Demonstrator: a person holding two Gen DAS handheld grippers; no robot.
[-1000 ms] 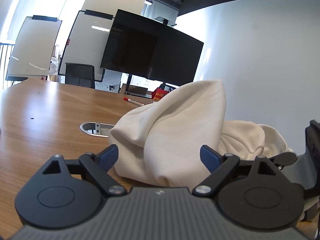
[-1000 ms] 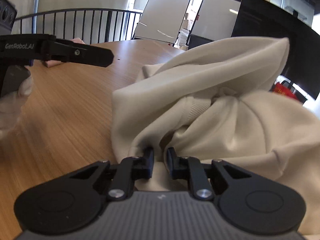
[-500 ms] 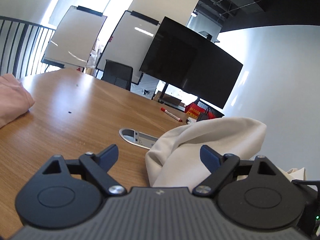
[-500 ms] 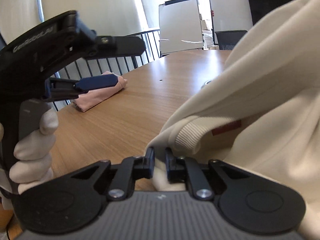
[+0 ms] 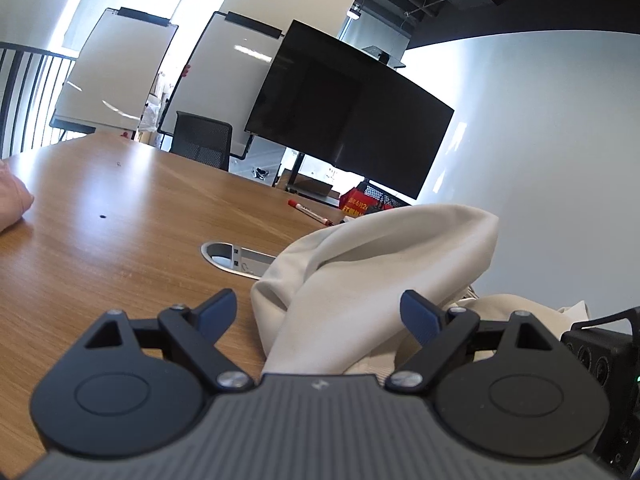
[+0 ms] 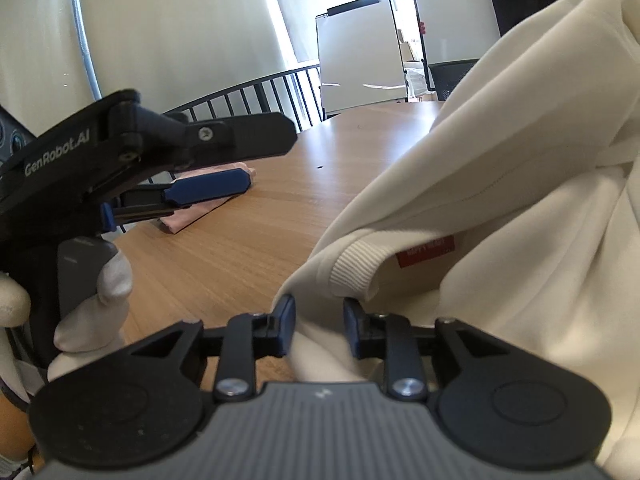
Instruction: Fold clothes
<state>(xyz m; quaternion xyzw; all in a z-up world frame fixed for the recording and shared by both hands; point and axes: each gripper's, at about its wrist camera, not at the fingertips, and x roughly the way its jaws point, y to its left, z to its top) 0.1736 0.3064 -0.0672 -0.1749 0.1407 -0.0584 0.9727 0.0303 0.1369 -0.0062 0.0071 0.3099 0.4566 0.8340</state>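
Observation:
A cream sweatshirt (image 5: 380, 256) lies heaped on the wooden table (image 5: 120, 220). In the right wrist view the sweatshirt (image 6: 500, 220) shows its ribbed collar (image 6: 352, 264) and a red label (image 6: 426, 251). My right gripper (image 6: 319, 320) is opening, with a fold of cream cloth near the collar still lying between the parted pads. My left gripper (image 5: 320, 312) stands wide open just in front of the heap, gripping nothing. From the right wrist view the left gripper (image 6: 268, 160) hovers at the left, held by a gloved hand (image 6: 108, 280).
A folded pink garment (image 6: 192, 216) lies on the far left of the table. A metal cable port (image 5: 232, 258) and a red marker (image 5: 308, 210) sit behind the heap. A black screen (image 5: 348, 112), whiteboards, a chair (image 5: 202, 146) and a railing stand beyond.
The right gripper's pads have parted and no longer pinch the cloth. It swung round, so the collar and red label now show. The raised cloth has sunk lower in the left wrist view.

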